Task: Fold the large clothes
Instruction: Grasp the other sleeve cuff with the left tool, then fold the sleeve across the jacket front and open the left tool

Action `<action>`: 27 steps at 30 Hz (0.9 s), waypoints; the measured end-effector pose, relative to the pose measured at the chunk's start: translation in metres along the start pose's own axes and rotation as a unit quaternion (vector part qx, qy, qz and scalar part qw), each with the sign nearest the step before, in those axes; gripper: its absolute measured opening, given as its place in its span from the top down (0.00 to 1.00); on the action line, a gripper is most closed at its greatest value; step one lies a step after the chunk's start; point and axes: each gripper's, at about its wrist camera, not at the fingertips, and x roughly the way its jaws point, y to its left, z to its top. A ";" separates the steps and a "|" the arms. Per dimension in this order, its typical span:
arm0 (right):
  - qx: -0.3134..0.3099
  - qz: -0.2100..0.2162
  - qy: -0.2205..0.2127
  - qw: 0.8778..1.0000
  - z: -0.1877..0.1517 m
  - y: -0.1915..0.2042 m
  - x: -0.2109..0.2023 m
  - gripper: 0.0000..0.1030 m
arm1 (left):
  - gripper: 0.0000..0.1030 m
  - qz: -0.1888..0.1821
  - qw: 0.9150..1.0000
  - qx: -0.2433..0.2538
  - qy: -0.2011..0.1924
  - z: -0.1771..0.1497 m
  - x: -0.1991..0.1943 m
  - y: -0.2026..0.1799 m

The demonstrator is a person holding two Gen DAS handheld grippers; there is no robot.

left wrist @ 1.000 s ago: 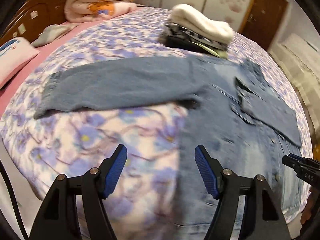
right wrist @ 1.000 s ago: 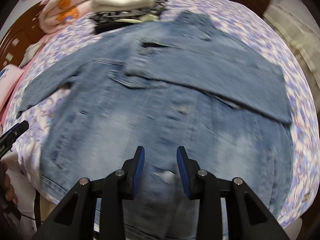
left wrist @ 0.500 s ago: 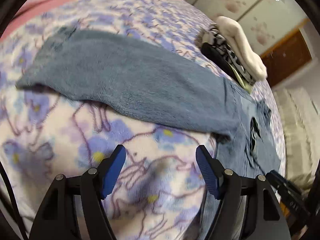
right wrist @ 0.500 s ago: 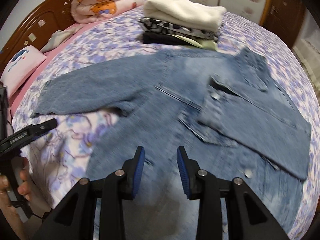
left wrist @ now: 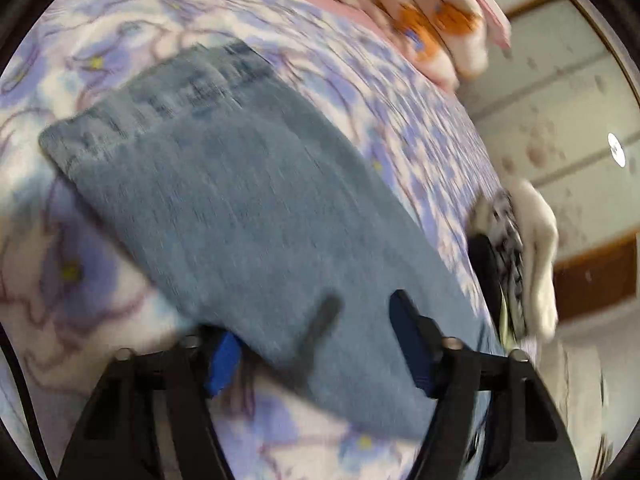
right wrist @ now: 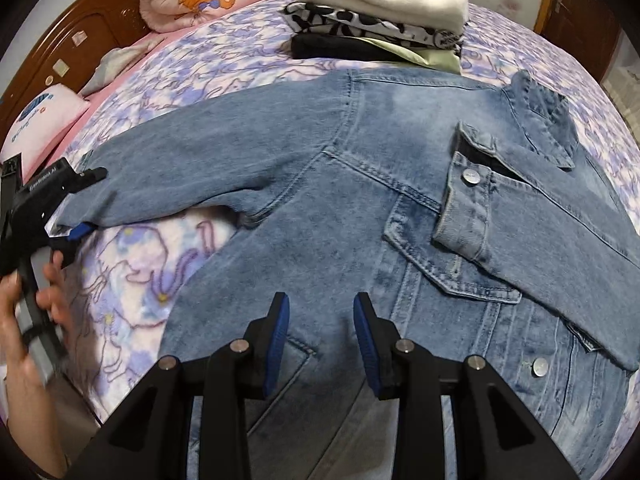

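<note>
The left claw (left wrist: 316,344) has dropped onto the outstretched sleeve (left wrist: 240,216) of the jacket (right wrist: 360,208) on the bed (right wrist: 224,44); its jaws have just been closing, one under the cloth's edge, one over it, though blur hides whether they pinch yet. The right claw (right wrist: 322,332) hovers part-open and empty above the jacket's body. The other sleeve already lies folded across the chest, so this one probably goes next.
</note>
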 end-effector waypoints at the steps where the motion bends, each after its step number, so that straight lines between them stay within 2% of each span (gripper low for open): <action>1: 0.007 0.001 0.001 1.000 -0.001 -0.006 0.000 0.68 | 0.82 0.018 1.000 0.004 -0.002 0.004 0.003 -0.004; 2: 0.015 0.002 0.002 1.000 -0.002 -0.011 0.001 0.68 | 0.94 0.035 0.999 0.012 0.000 0.008 0.007 -0.009; 3: 0.018 0.003 0.002 1.000 -0.002 -0.015 0.001 0.68 | 0.96 0.043 0.999 0.019 -0.002 0.009 0.008 -0.016; 5: 0.033 0.005 0.004 0.999 -0.006 -0.028 0.001 0.68 | 0.96 0.037 0.998 0.041 -0.015 0.008 0.002 -0.032; 7: 0.044 0.005 0.002 0.999 -0.008 -0.038 -0.001 0.68 | 0.96 0.029 0.995 0.086 -0.030 0.002 -0.010 -0.056; 9: 0.059 0.008 -0.001 0.998 -0.011 -0.050 -0.003 0.68 | 0.96 0.015 0.990 0.136 -0.041 -0.008 -0.026 -0.084; 11: 0.079 0.009 -0.007 0.997 -0.014 -0.064 -0.008 0.68 | 0.96 -0.017 0.980 0.193 -0.041 -0.026 -0.043 -0.123; 13: 0.094 0.010 -0.015 0.995 -0.017 -0.076 -0.015 0.68 | 0.96 -0.054 0.967 0.248 -0.035 -0.051 -0.058 -0.158; 15: 0.109 0.009 -0.027 0.994 -0.020 -0.087 -0.023 0.68 | 0.96 -0.099 0.946 0.307 -0.014 -0.089 -0.070 -0.198; 17: 0.126 0.009 -0.040 0.991 -0.024 -0.102 -0.033 0.68 | 0.96 -0.131 0.929 0.345 0.016 -0.121 -0.073 -0.222; 18: 0.135 0.007 -0.046 0.990 -0.027 -0.110 -0.039 0.68 | 0.96 -0.149 0.916 0.371 0.040 -0.146 -0.071 -0.238; 21: 0.164 -0.001 -0.059 0.985 -0.040 -0.139 -0.052 0.68 | 0.93 -0.146 0.885 0.433 0.090 -0.208 -0.057 -0.260; 23: 0.182 -0.007 -0.060 0.981 -0.050 -0.156 -0.056 0.68 | 0.90 -0.136 0.872 0.454 0.125 -0.242 -0.039 -0.265; 24: 0.188 -0.009 -0.059 0.980 -0.054 -0.161 -0.056 0.68 | 0.82 -0.128 0.863 0.464 0.153 -0.261 -0.026 -0.264; 25: 0.198 -0.012 -0.056 0.979 -0.061 -0.171 -0.057 0.68 | 0.71 -0.120 0.859 0.467 0.171 -0.272 -0.017 -0.262; 26: 0.207 -0.013 -0.051 0.977 -0.069 -0.180 -0.057 0.68 | 0.64 -0.107 0.854 0.473 0.186 -0.285 -0.010 -0.258; 27: 0.212 -0.014 -0.049 0.976 -0.073 -0.184 -0.057 0.68 | 0.49 -0.093 0.849 0.480 0.199 -0.295 -0.004 -0.252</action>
